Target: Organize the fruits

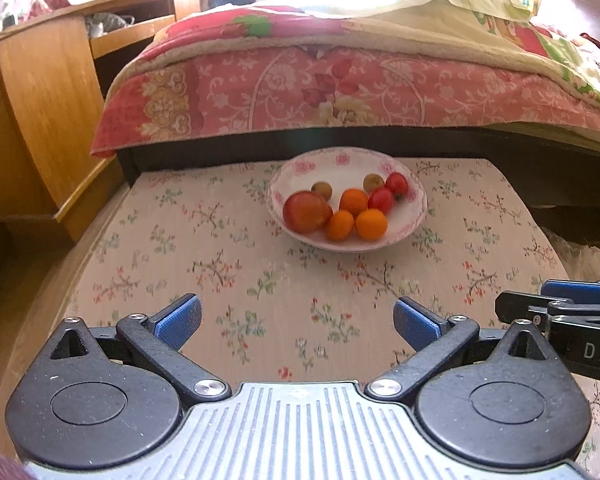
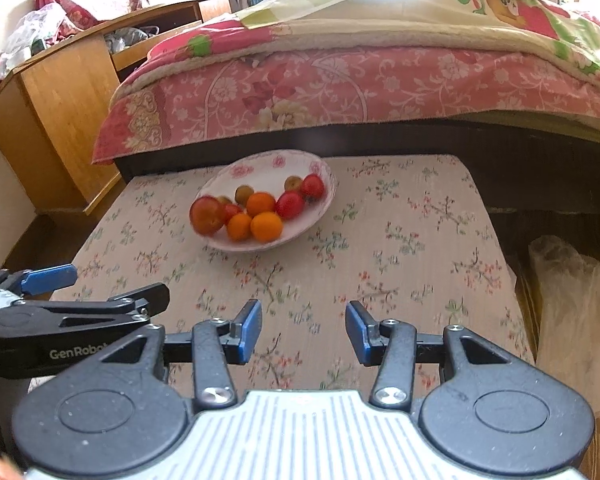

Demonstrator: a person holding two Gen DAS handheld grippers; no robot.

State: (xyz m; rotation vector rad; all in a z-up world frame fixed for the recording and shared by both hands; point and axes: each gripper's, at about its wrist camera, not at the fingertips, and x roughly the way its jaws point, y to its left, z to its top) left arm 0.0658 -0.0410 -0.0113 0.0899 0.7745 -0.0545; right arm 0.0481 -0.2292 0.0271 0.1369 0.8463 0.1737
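Note:
A white bowl with pink flowers [image 1: 414, 216] [image 2: 324, 204] stands at the far middle of a floral-cloth table [image 1: 220, 280] [image 2: 400, 260]. It holds a large red apple [image 1: 306, 212] [image 2: 207, 215], three oranges [image 1: 371, 224] [image 2: 266, 227], small red tomatoes [image 1: 381, 200] [image 2: 290, 205] and small brownish fruits [image 1: 322, 190] [image 2: 244, 193]. My left gripper [image 1: 298, 320] is open and empty over the near table. My right gripper [image 2: 304, 330] is open and empty. It shows at the right edge of the left wrist view [image 1: 556, 308].
A bed with a pink floral blanket [image 1: 340, 80] [image 2: 340, 84] runs behind the table. A wooden cabinet [image 1: 48, 100] [image 2: 60, 100] stands at the left. A clear plastic bag [image 2: 572, 292] lies right of the table.

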